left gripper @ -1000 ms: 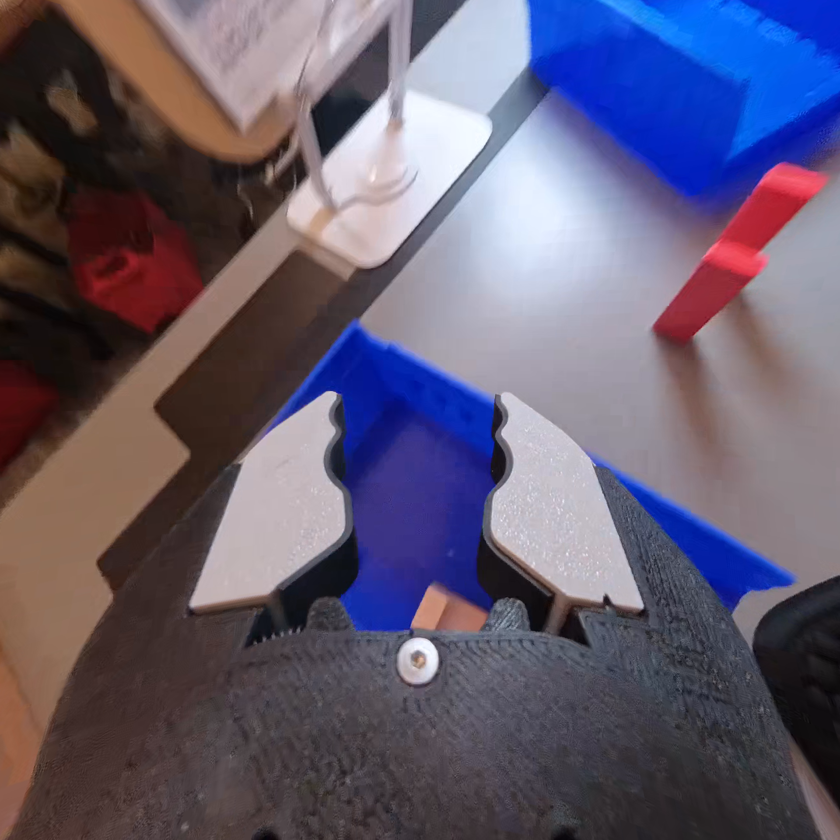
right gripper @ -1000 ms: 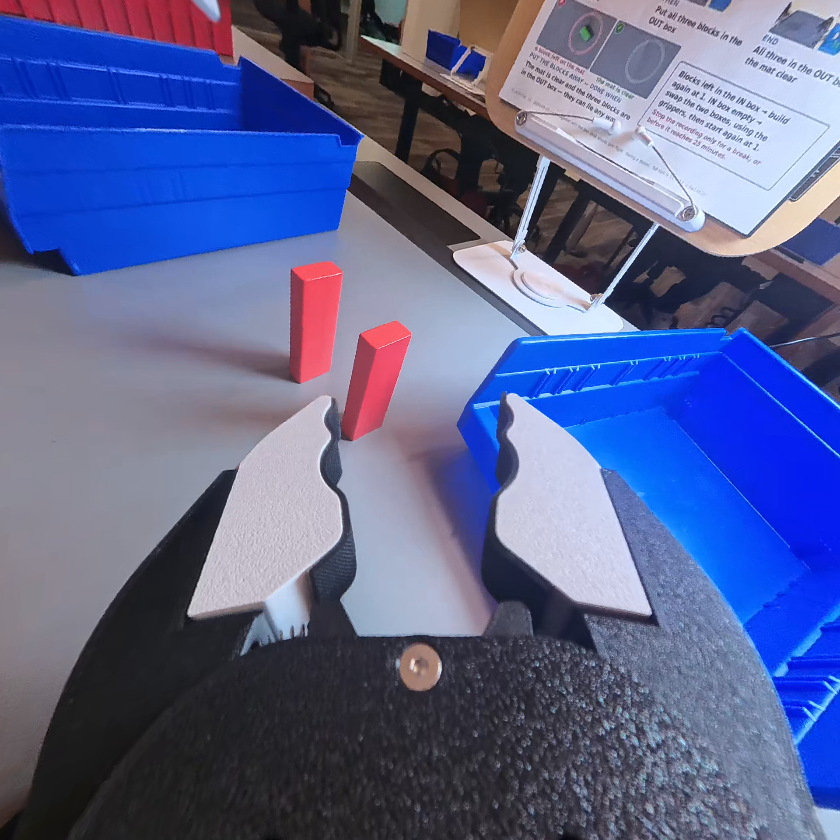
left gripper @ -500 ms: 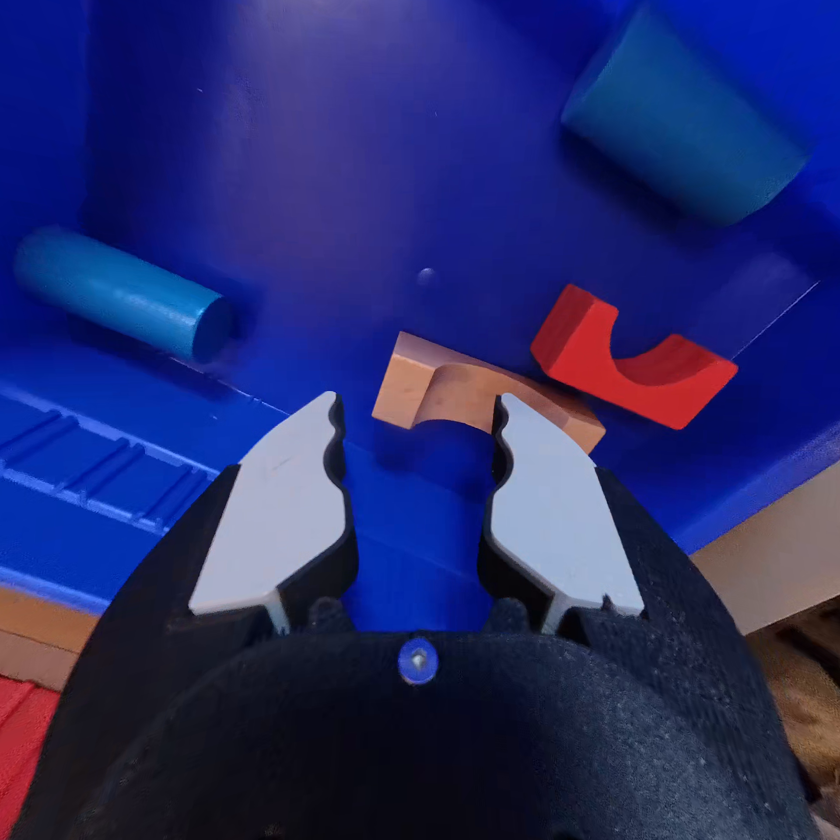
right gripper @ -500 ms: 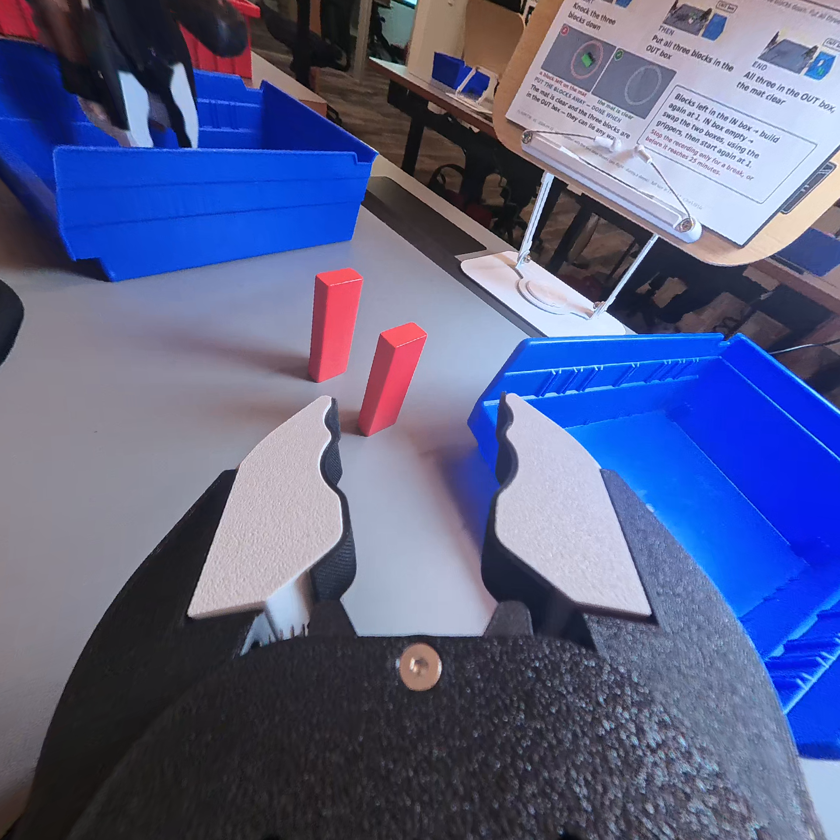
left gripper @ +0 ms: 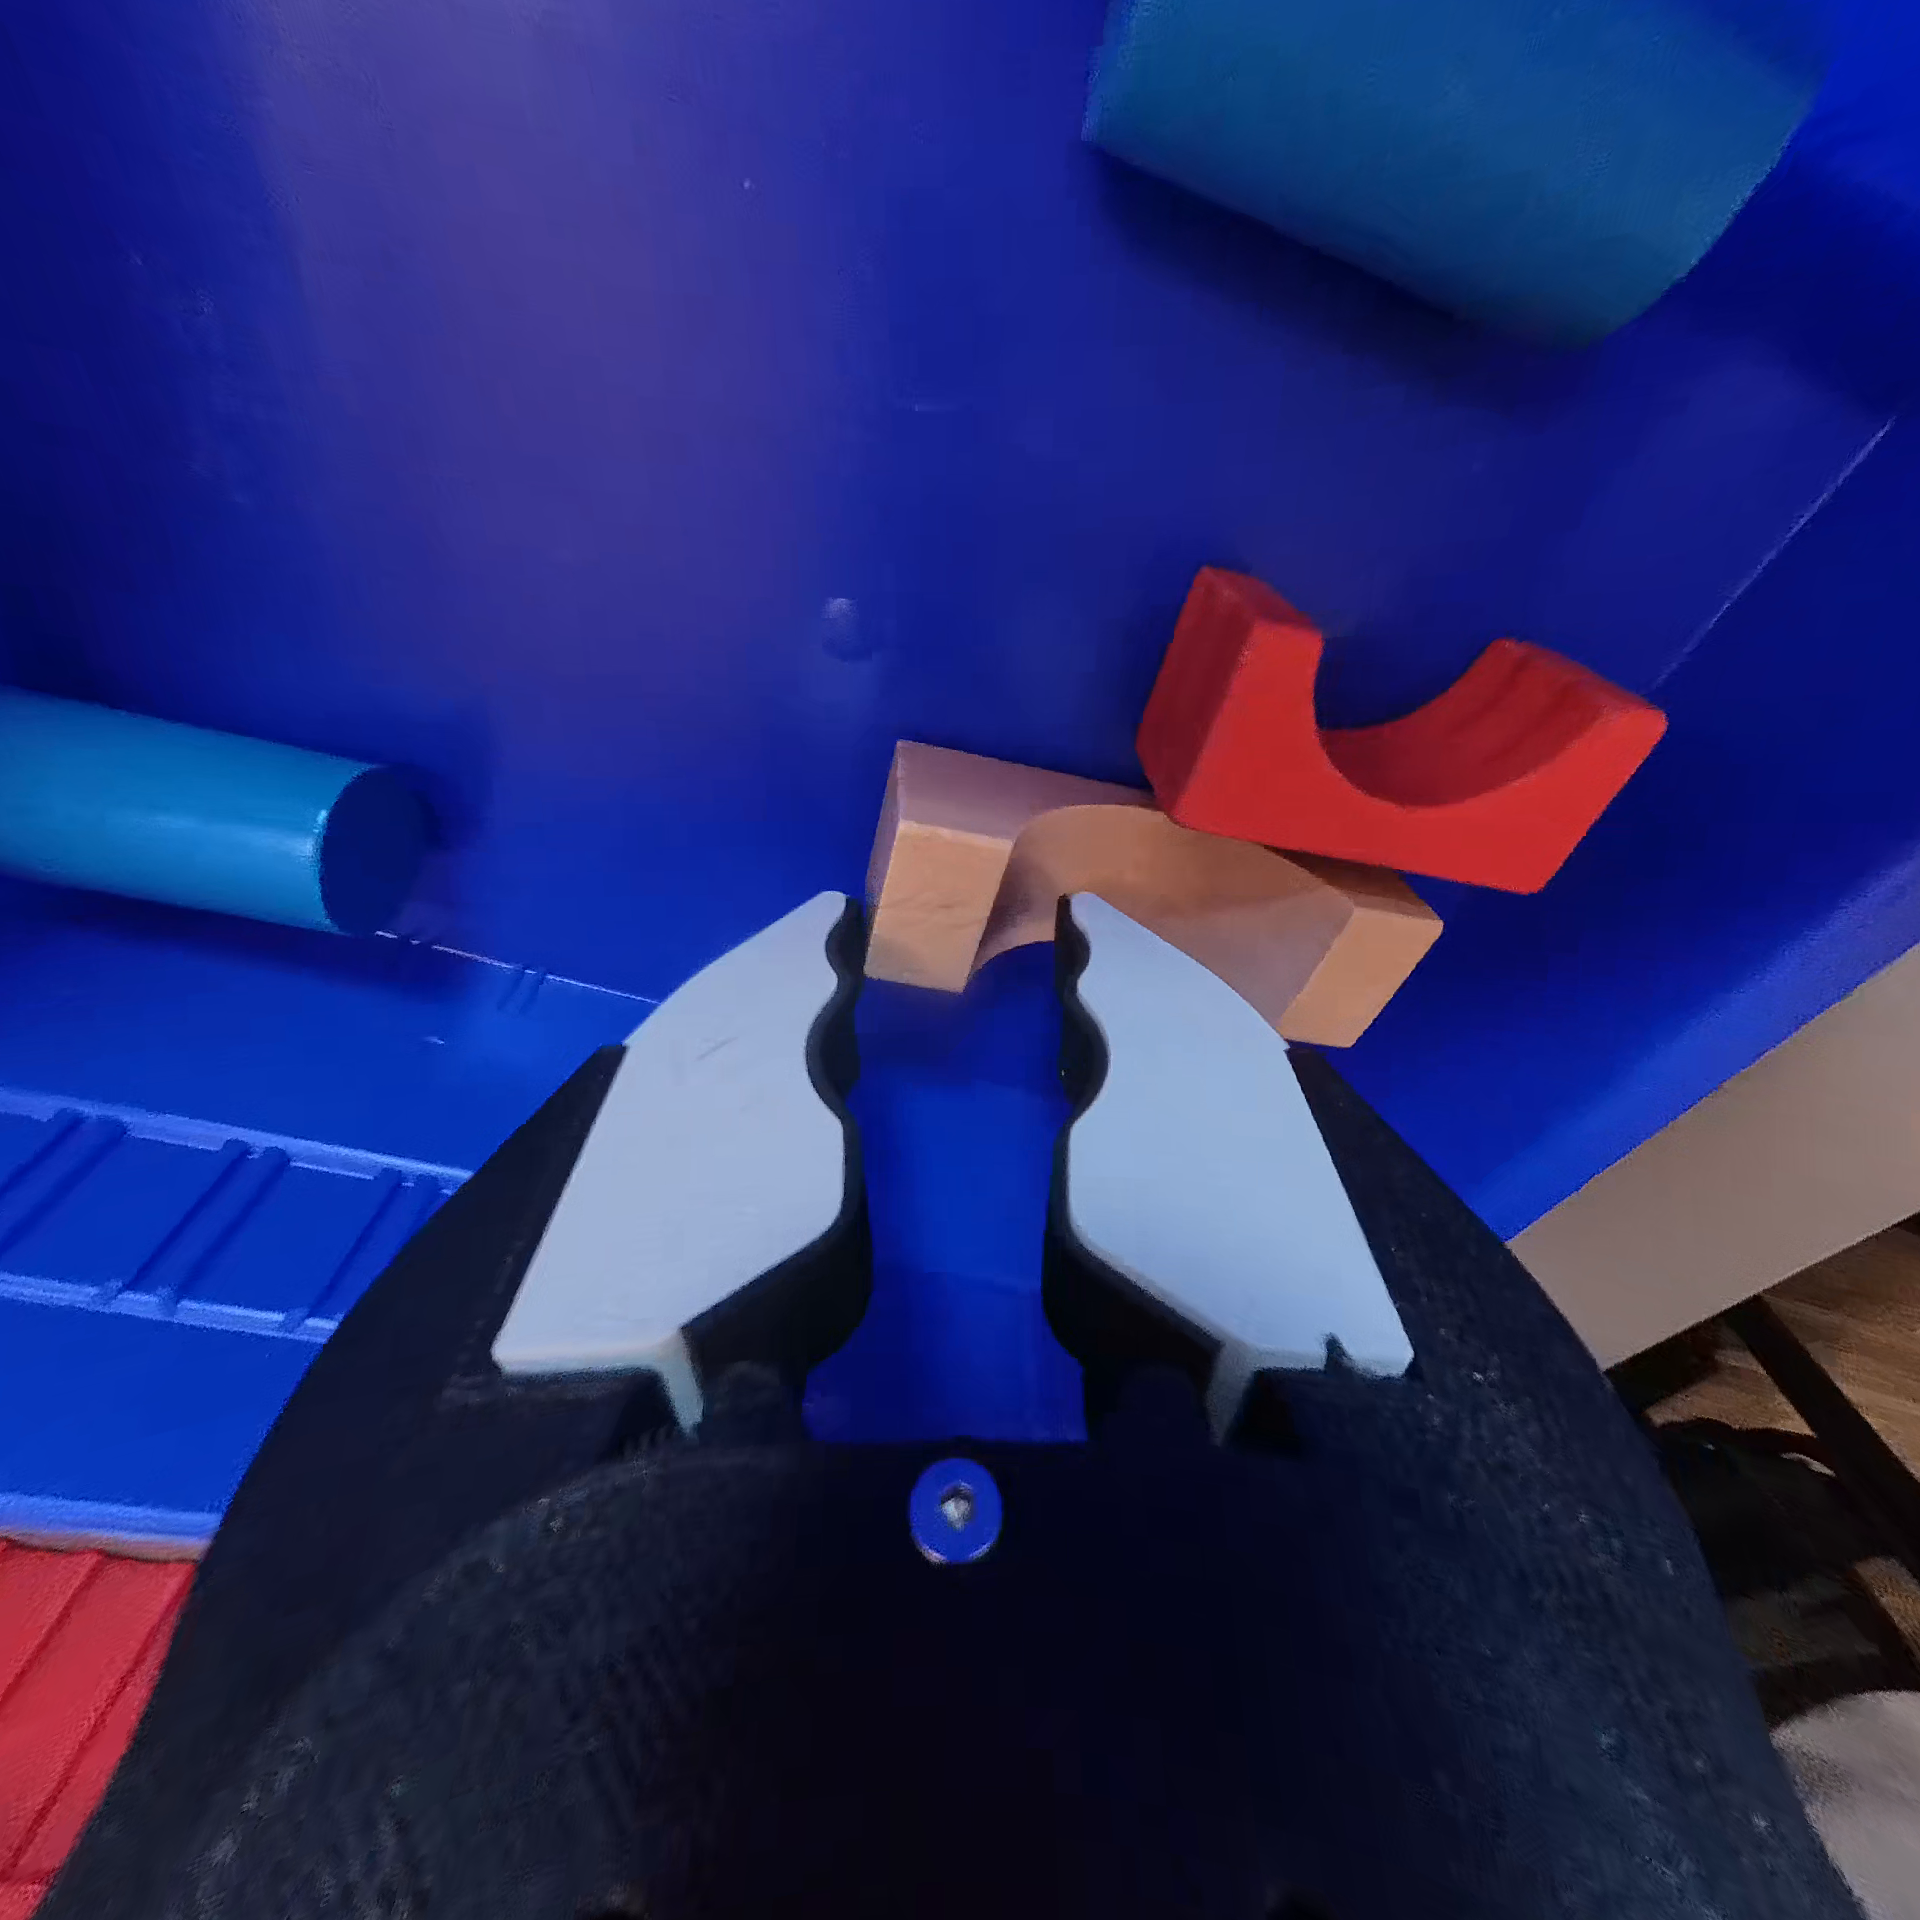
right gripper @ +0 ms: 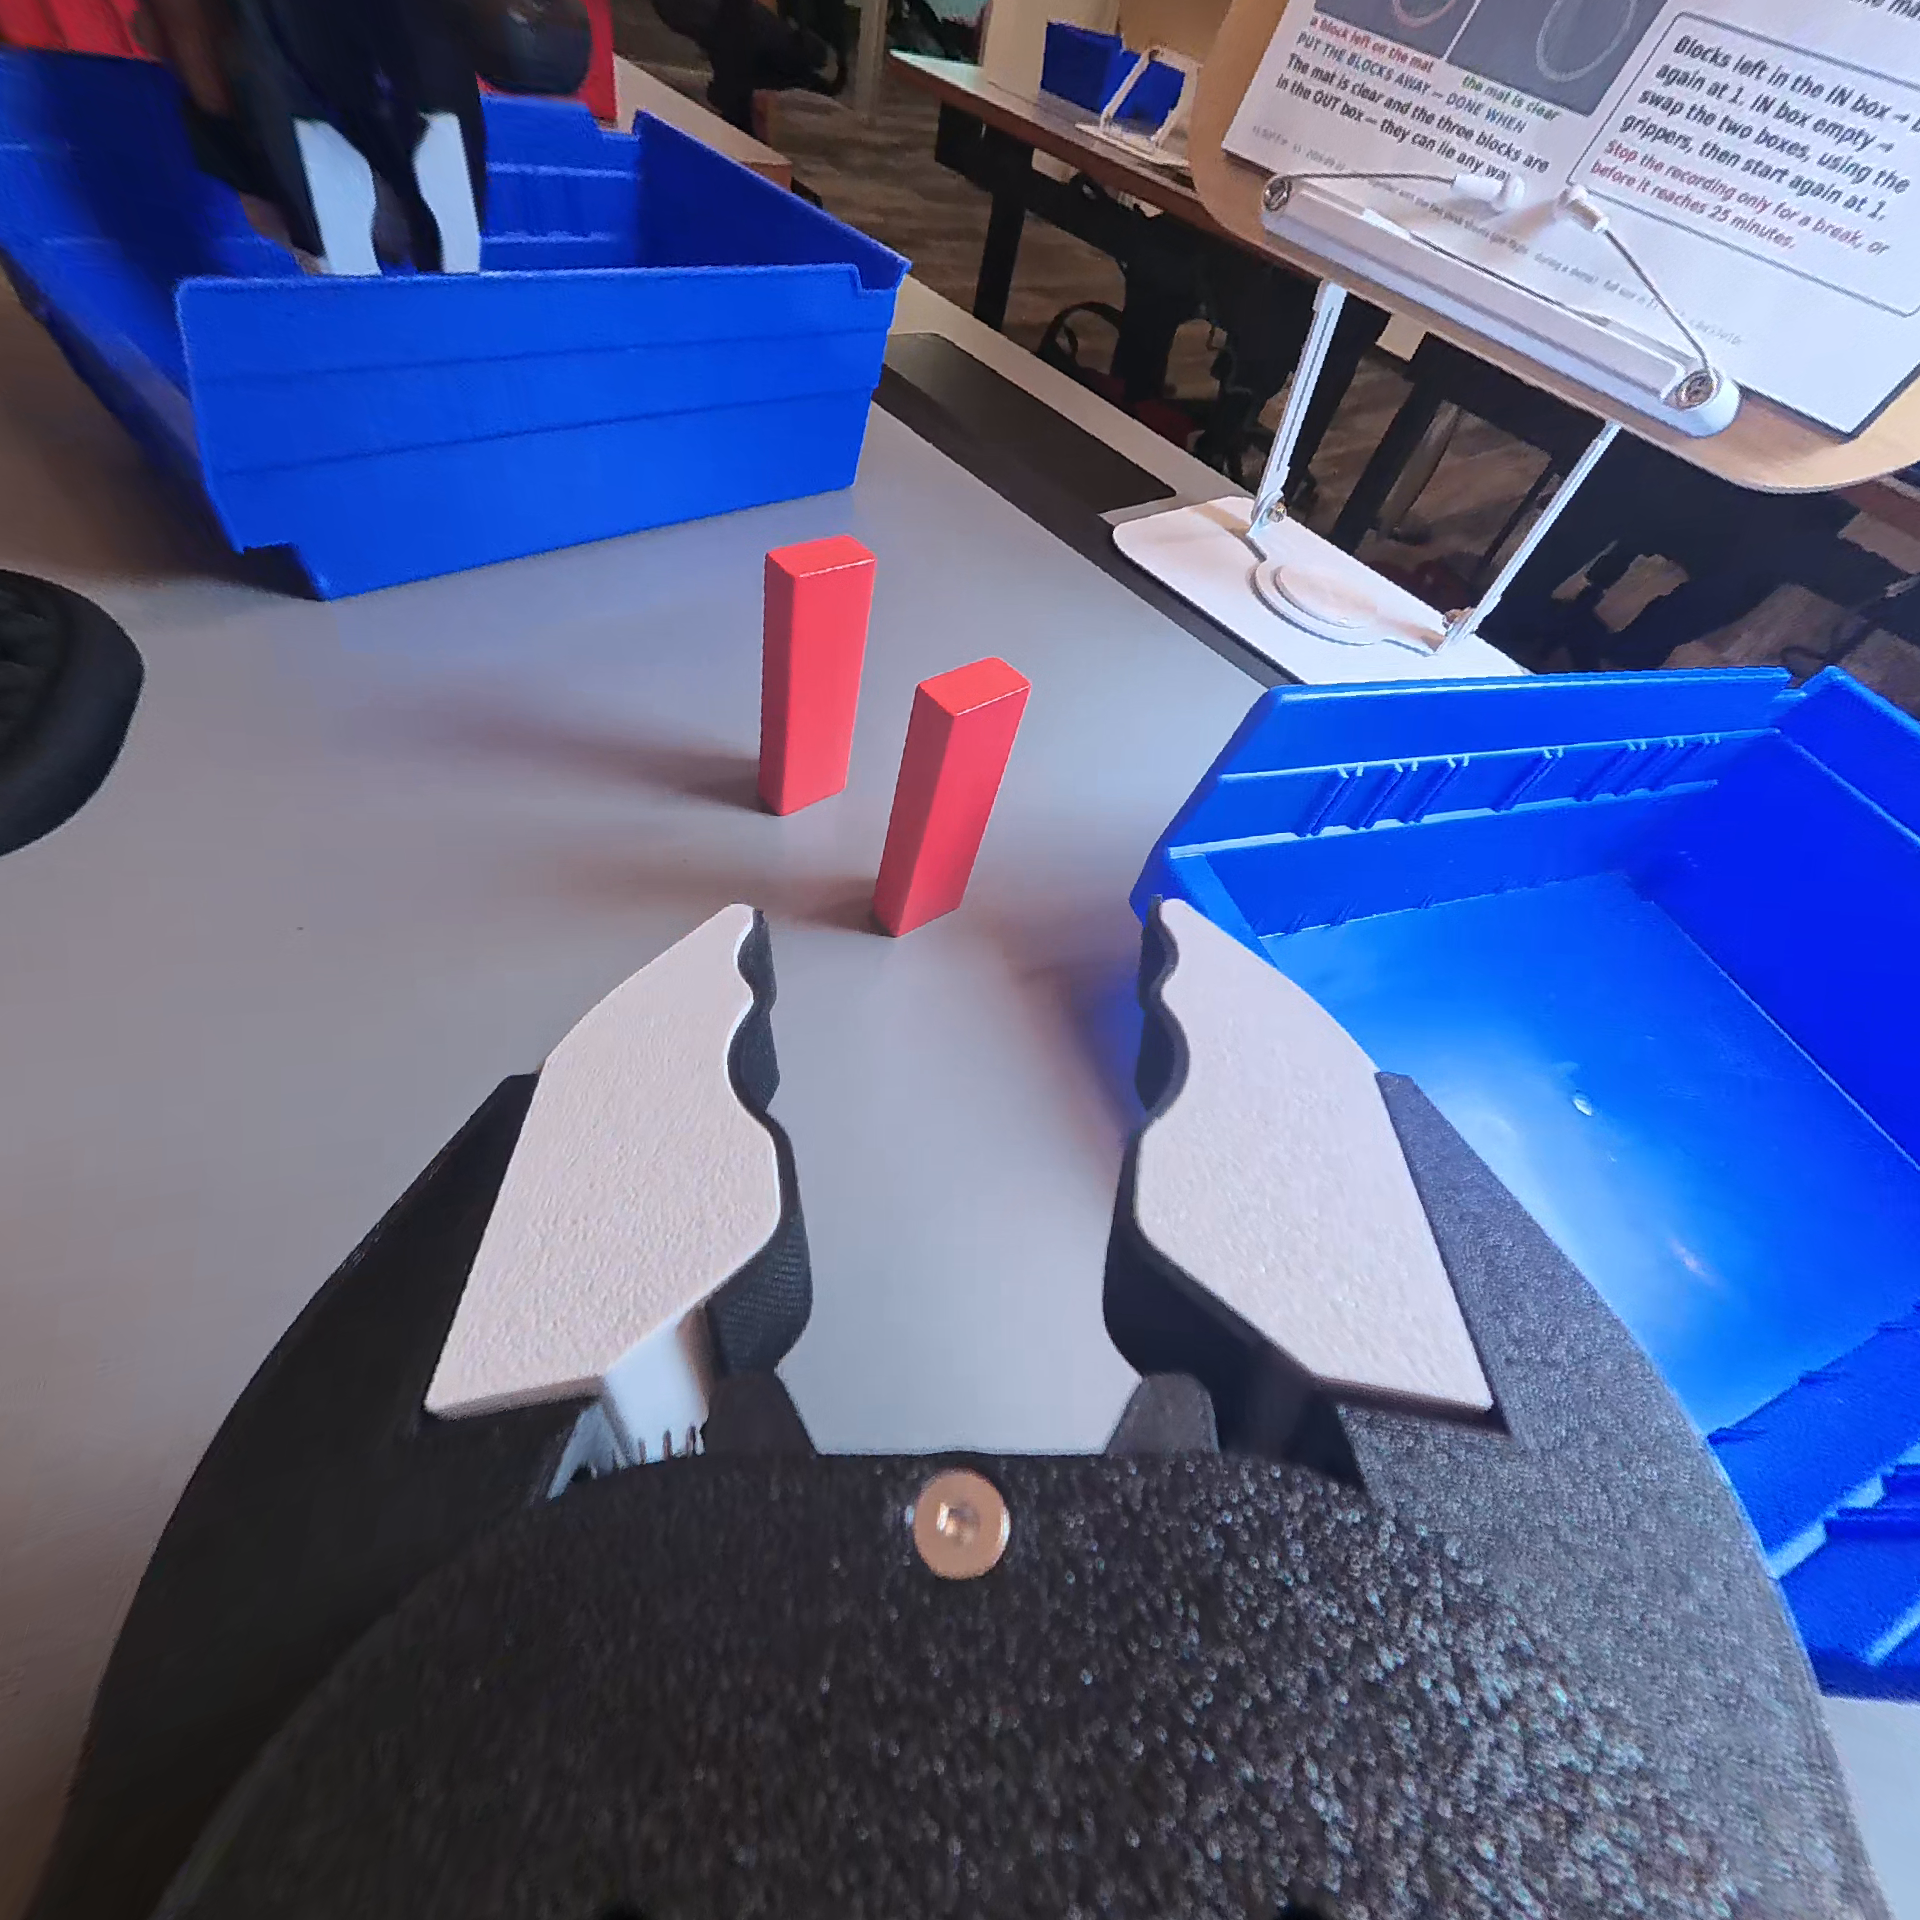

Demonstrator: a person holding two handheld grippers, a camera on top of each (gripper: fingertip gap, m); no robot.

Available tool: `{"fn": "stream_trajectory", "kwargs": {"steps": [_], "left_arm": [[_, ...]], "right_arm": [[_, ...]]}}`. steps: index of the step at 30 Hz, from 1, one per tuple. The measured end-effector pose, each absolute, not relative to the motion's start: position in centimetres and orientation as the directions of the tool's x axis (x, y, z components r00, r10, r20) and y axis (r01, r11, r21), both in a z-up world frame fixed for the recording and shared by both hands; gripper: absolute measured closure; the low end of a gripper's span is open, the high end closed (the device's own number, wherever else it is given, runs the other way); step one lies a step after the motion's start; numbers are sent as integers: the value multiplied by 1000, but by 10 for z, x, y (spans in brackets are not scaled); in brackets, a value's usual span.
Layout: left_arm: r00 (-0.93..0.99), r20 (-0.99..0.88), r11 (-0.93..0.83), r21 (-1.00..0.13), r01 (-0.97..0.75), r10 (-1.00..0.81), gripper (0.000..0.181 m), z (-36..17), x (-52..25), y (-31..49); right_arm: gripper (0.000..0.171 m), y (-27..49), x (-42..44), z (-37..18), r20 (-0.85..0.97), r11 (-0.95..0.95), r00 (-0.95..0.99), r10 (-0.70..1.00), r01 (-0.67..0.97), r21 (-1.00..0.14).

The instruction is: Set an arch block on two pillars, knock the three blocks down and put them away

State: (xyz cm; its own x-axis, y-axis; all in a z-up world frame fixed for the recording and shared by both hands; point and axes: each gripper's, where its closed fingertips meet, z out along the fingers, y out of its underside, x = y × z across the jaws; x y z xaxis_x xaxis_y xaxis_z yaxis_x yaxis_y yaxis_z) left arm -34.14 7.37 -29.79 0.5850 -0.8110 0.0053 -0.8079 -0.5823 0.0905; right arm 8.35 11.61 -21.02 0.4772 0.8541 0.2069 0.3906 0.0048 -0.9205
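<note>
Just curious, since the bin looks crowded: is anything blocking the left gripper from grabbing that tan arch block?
Nothing stands between the left gripper and the tan arch block. But the red arch block seems to rest on its far edge and may shift when it is lifted.

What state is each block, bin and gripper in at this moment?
Left gripper: open, one leg of the tan arch between its fingertips.
Tan arch block: lying in bin, under red arch's edge.
Red arch block: lying, hollow up.
Two red pillars: upright, apart.
Right gripper: open, empty.
Near blue bin: nothing visible inside.
</note>
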Motion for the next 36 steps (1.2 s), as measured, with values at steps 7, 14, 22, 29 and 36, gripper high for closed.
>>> {"fn": "stream_trajectory", "kwargs": {"steps": [7, 14, 22, 29, 36], "left_arm": [[518, -102, -522, 11, -853, -849, 155, -269, -336, 73], [475, -336, -451, -153, -879, -813, 156, -220, -325, 77], [645, -654, -71, -678, -732, -395, 156, -64, -281, 90], [657, -681, 349, -731, -586, -323, 174, -50, -175, 59], [591, -684, 470, -727, -501, -428, 181, -91, -96, 64]], "right_arm": [[103, 115, 83, -212, 209, 4, 472, 857, 398, -917], [103, 116, 82, -215, 206, -1, 470, 858, 404, -915], [104, 106, 73, -209, 156, -10, 434, 887, 355, -935], [114, 59, 42, -167, -75, -101, 158, 985, 162, -982], [113, 47, 0, -143, -171, -168, -9, 985, 131, -977]]}}
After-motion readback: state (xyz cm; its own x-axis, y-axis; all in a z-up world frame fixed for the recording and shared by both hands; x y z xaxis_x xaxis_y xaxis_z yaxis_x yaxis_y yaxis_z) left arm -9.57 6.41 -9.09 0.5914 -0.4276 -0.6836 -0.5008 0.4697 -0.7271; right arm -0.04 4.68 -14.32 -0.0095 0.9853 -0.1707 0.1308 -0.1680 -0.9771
